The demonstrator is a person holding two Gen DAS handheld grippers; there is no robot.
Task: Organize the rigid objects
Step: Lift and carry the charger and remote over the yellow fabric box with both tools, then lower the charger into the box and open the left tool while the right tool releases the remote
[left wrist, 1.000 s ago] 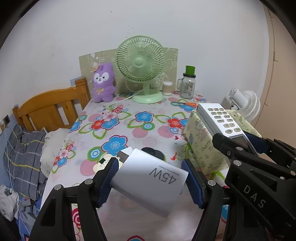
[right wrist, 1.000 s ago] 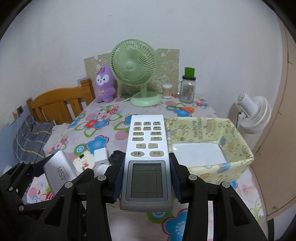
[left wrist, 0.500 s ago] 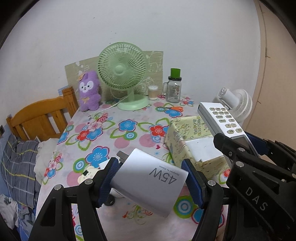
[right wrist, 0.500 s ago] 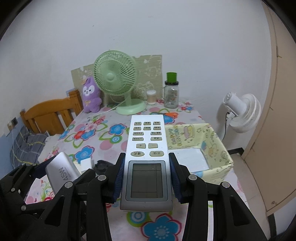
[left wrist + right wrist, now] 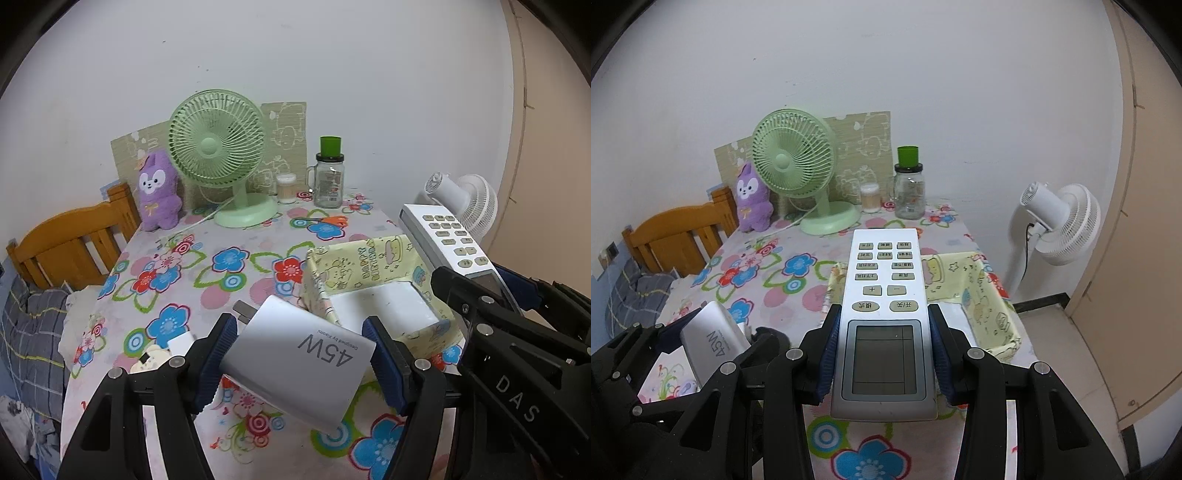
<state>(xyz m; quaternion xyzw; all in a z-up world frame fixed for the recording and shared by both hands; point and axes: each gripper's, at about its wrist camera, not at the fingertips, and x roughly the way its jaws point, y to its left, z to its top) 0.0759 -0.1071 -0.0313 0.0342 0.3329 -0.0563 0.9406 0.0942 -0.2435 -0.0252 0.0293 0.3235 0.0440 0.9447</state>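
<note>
My left gripper (image 5: 301, 354), bottom centre of the left view, is pinching the white 45W charger (image 5: 299, 360) across its flat sides, prongs pointing to the upper left, so it can't twist out while carried. My right gripper (image 5: 883, 354), bottom centre of the right view, is clamped on the AC remote (image 5: 884, 314) at its screen end, w/ the button half sticking fwd — I judge that's so the long end can go into the box first.

Both items hang in the air above the flowery counter (image 5: 229, 236), nothing set down yet. The yellow cartoon box (image 5: 373, 280), right of centre in the left view, is open-topped w/ a white bottom; it's prob. where both go. The charger sits just beside its near-left wall, the remote over its left rim.

Small white bits (image 5: 162, 350) lie on the counter at lower left, prob. left to sort. Green fan (image 5: 221, 155), purple plush (image 5: 157, 192) & jar (image 5: 328, 177) are at the far edge, well apart.
</note>
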